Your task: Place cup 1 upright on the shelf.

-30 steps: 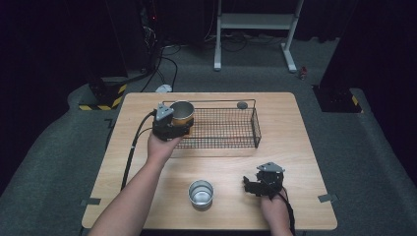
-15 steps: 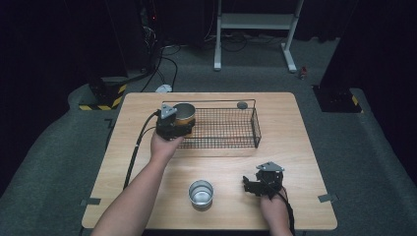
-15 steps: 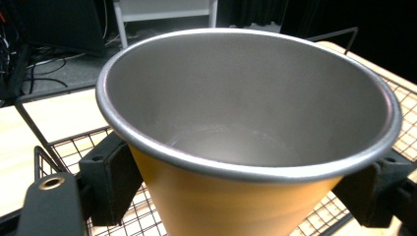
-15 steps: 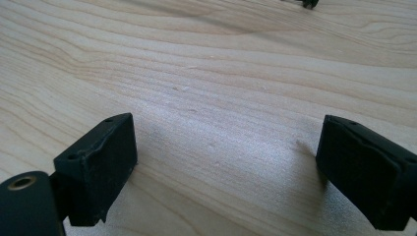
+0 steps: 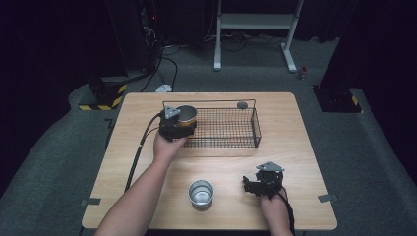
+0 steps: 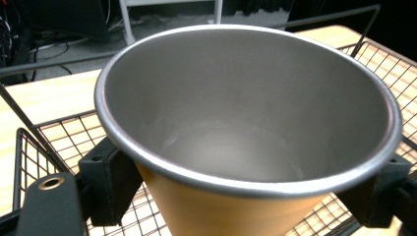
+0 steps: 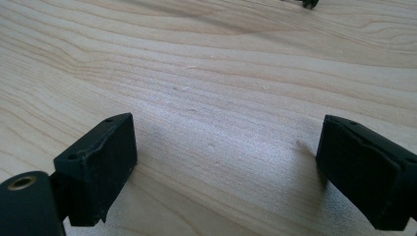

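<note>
Counting what stands on the desk (image 5: 137,196): two metal cups, one wire basket (image 5: 231,129), one small dark round thing (image 5: 242,104) just beyond the basket's far rim, and two grippers. The first cup is the yellow-sided cup (image 5: 187,118), steel inside, and it sits at the left end of the basket, upright as far as the high view shows. The second is the plain steel cup (image 5: 201,192), standing alone on the near part of the desk, between the two forearms and well apart from the basket.

The left gripper (image 5: 176,129) is at the basket's left end, and its fingers (image 6: 105,179) are clamped on the yellow-sided cup: in the left gripper view one black pad presses each side of the cup just under the rolled rim, the cup's mouth facing the camera and the basket mesh showing behind and beneath. Whether the cup's base rests on the mesh or hangs just above it is hard to make out.

The right gripper (image 5: 255,186) rests on the near right part of the desk, near the plain steel cup but not touching it. Its fingers (image 7: 101,167) stand wide, with only bare wood grain between them.
</note>
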`<control>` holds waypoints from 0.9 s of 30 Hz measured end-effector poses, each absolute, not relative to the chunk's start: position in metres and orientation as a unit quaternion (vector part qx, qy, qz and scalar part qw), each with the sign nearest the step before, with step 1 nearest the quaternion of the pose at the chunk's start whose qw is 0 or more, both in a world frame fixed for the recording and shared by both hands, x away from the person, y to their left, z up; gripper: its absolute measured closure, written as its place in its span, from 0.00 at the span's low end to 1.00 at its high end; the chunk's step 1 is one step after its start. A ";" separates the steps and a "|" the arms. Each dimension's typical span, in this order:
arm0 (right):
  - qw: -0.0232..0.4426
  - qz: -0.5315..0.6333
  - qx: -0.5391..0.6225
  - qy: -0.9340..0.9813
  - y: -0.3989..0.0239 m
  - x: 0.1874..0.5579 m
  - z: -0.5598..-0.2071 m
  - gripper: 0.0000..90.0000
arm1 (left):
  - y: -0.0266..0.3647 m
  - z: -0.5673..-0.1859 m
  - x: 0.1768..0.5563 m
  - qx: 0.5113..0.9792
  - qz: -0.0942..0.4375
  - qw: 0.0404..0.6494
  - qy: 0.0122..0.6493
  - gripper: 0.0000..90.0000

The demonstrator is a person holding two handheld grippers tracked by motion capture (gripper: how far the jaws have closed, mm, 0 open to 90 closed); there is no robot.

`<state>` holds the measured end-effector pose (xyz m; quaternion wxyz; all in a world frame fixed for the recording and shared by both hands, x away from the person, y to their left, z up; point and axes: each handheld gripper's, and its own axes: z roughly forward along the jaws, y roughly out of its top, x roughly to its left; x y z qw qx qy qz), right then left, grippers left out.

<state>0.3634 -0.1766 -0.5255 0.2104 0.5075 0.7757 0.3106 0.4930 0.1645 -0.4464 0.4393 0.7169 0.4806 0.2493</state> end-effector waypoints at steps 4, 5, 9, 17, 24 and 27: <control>0.210 0.310 0.508 0.776 -0.177 0.363 -0.525 0.09 | 0.166 -0.448 0.498 0.720 0.243 0.429 0.488 0.18; 0.210 0.311 0.508 0.776 -0.177 0.363 -0.525 0.09 | 0.166 -0.449 0.499 0.722 0.241 0.425 0.490 0.18; 0.210 0.311 0.506 0.777 -0.176 0.364 -0.526 0.09 | 0.165 -0.452 0.504 0.730 0.235 0.410 0.494 0.18; 0.211 0.311 0.503 0.778 -0.177 0.364 -0.526 0.09 | 0.161 -0.453 0.511 0.739 0.234 0.388 0.499 0.18; 0.211 0.311 0.505 0.777 -0.176 0.364 -0.526 0.09 | 0.156 -0.455 0.514 0.749 0.231 0.371 0.498 0.18; 0.212 0.311 0.503 0.778 -0.177 0.364 -0.526 0.09 | 0.153 -0.457 0.514 0.751 0.231 0.366 0.498 0.18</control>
